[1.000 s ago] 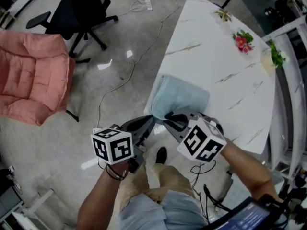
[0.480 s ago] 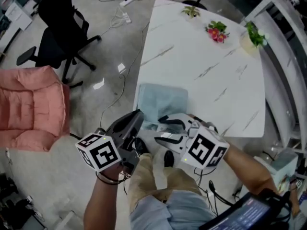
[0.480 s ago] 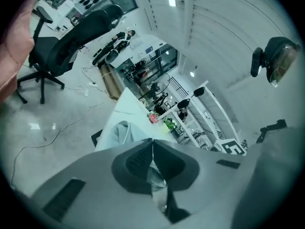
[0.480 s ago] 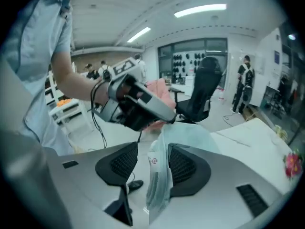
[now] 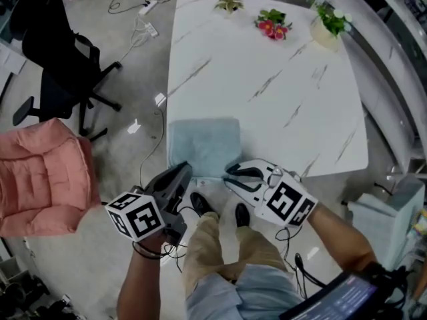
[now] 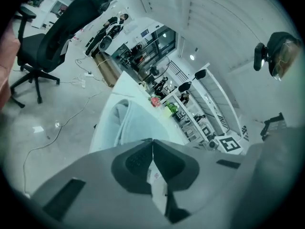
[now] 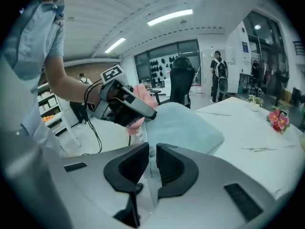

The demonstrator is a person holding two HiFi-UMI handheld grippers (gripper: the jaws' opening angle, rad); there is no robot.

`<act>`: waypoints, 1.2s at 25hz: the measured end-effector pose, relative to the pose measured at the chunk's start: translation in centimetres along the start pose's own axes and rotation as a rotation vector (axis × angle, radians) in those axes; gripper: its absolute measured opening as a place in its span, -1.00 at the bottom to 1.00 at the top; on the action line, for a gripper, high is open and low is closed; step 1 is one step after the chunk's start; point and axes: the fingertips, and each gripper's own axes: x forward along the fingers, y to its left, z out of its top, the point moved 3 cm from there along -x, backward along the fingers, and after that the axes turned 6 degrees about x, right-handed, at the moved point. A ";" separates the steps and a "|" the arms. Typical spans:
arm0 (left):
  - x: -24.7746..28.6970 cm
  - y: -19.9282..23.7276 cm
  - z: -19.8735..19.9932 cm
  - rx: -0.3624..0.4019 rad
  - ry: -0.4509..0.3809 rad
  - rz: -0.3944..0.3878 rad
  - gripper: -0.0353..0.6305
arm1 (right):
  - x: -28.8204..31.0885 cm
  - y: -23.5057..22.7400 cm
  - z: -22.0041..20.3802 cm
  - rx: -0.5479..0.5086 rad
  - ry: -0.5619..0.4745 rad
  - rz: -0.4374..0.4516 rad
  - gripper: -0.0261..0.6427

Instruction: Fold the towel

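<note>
A light blue towel (image 5: 203, 142) lies folded flat on the near-left corner of the white marble table (image 5: 267, 65). My left gripper (image 5: 187, 168) hangs just off the towel's near edge, shut with nothing in it. In the left gripper view its jaws (image 6: 152, 140) meet, with the towel (image 6: 125, 123) beyond them. My right gripper (image 5: 229, 173) sits by the towel's near-right corner. Its jaws have just been closing. In the right gripper view (image 7: 152, 148) a narrow gap stays between the pads and nothing is gripped. The towel (image 7: 183, 123) and the left gripper (image 7: 152, 114) lie ahead of it.
A black office chair (image 5: 57, 65) and a pink cushioned seat (image 5: 37, 179) stand on the floor at the left, with cables and a power strip (image 5: 147, 7). Pink flowers (image 5: 272, 24) and small plants (image 5: 329, 20) line the table's far edge. The person's shoes (image 5: 200, 205) are below the near edge.
Both grippers have drawn back from the towel toward the person. The towel, bunched up between them before, now lies flat. The right jaws opened, let go and narrowed again.
</note>
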 end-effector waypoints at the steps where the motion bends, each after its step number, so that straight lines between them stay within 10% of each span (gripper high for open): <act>1: 0.0 0.5 -0.7 0.009 0.022 0.006 -0.87 | 0.3 0.1 -0.6 -0.011 0.011 -0.003 -0.72; 15: -0.1 2.4 -2.6 0.014 0.030 -0.002 -0.87 | 2.2 -0.2 -2.6 0.104 0.015 0.016 -0.73; 24: -5.5 -4.7 -1.5 0.140 -0.157 0.052 -0.87 | -5.4 2.5 -1.1 0.183 -0.136 -0.013 -0.61; 30: -9.0 -15.3 2.8 0.379 -0.401 0.171 -0.87 | -15.0 3.2 4.0 0.217 -0.352 -0.215 -0.66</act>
